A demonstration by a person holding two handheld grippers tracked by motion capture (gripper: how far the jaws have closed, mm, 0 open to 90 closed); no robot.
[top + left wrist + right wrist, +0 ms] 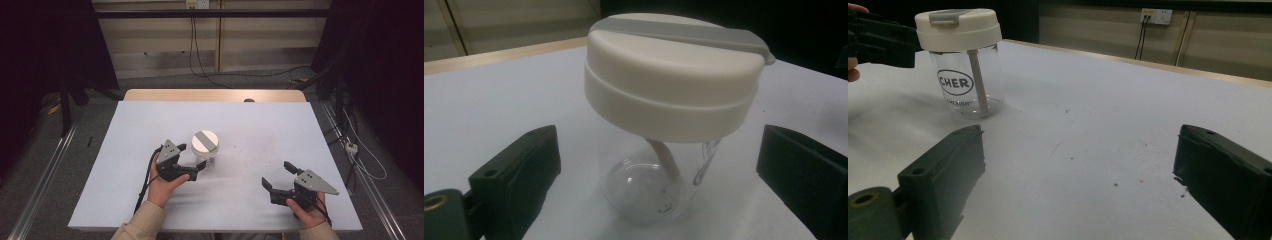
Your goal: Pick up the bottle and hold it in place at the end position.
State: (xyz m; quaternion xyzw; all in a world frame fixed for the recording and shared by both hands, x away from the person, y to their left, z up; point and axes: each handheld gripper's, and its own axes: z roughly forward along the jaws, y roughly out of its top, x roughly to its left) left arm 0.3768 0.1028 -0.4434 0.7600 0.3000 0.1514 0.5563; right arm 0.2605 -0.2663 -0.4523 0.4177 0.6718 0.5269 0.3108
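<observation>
A clear tumbler (205, 150) with a cream lid (674, 75) is being seen standing upright near the middle of the white table cover (125, 150). It is being approached by the left gripper (192, 167), whose jaws are being held wide, one on each side of the clear wall, apart from it, as the left gripper view is showing. The right gripper (275, 175) is being held low near the front right of the table, well apart from the tumbler, its jaws also spread wide and holding nothing.

Handling, as judged: the tumbler is looking empty, so a light load is being expected. The clear wall is likely being stiff and smooth, hence slippery under hard pads; whether it is glass or plastic cannot be told, so it is being treated as breakable. The lid is overhanging the wall, so hold is best being taken on the wall just under the lid, where the rim would be stopping a slip.

Hard to make out: a pale straw (979, 80) is being seen inside, its top hidden by the lid. The printed label (955, 82) is being cut off by the curve. How the grey bar (684, 31) on the lid opens cannot be told.
</observation>
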